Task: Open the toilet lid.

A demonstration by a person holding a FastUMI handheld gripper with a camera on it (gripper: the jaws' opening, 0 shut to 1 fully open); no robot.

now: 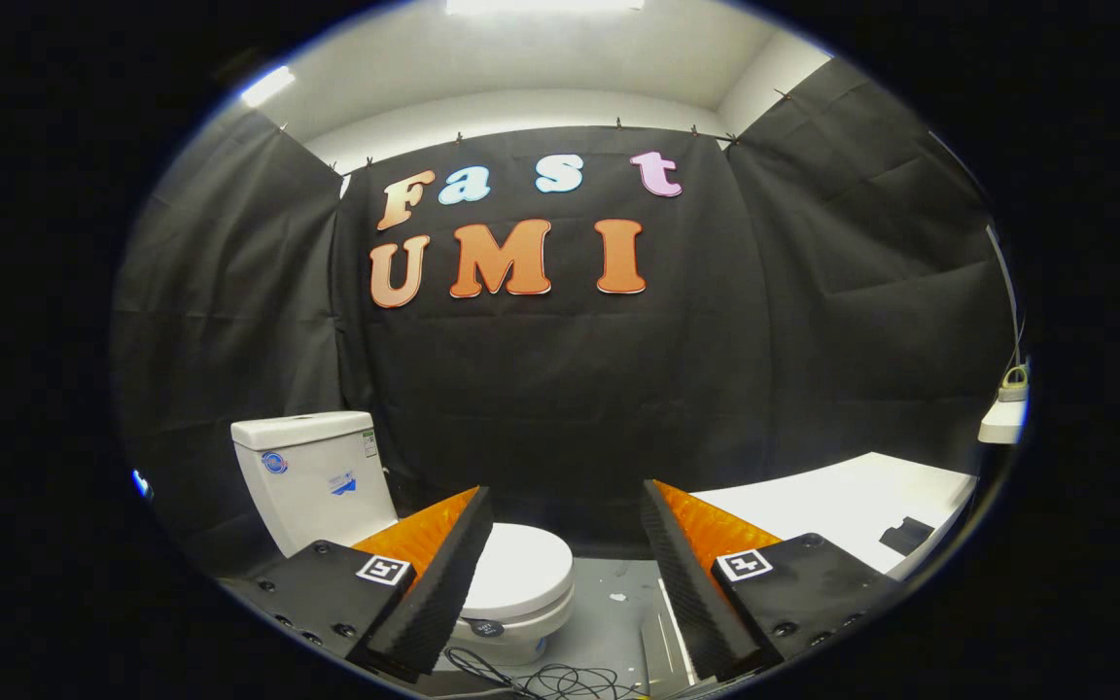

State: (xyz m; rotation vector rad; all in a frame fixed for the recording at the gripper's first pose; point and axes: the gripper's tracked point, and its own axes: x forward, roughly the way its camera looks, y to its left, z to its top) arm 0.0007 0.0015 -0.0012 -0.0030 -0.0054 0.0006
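Note:
A white toilet stands low on the grey floor, with its tank [312, 476] against the black cloth wall. Its lid [521, 572] lies flat and closed over the bowl, and the left finger partly hides the lid's near side. My gripper [565, 520] is open, raised above and in front of the toilet. Nothing sits between the fingers; the lid's front shows through the gap, well beyond the fingertips.
A white table [852, 506] stands to the right of the toilet with a small dark object [905, 535] on it. Loose black cables [541, 679] lie on the grey floor [613, 612] below the bowl. A small white shelf [1002, 420] hangs at the right wall.

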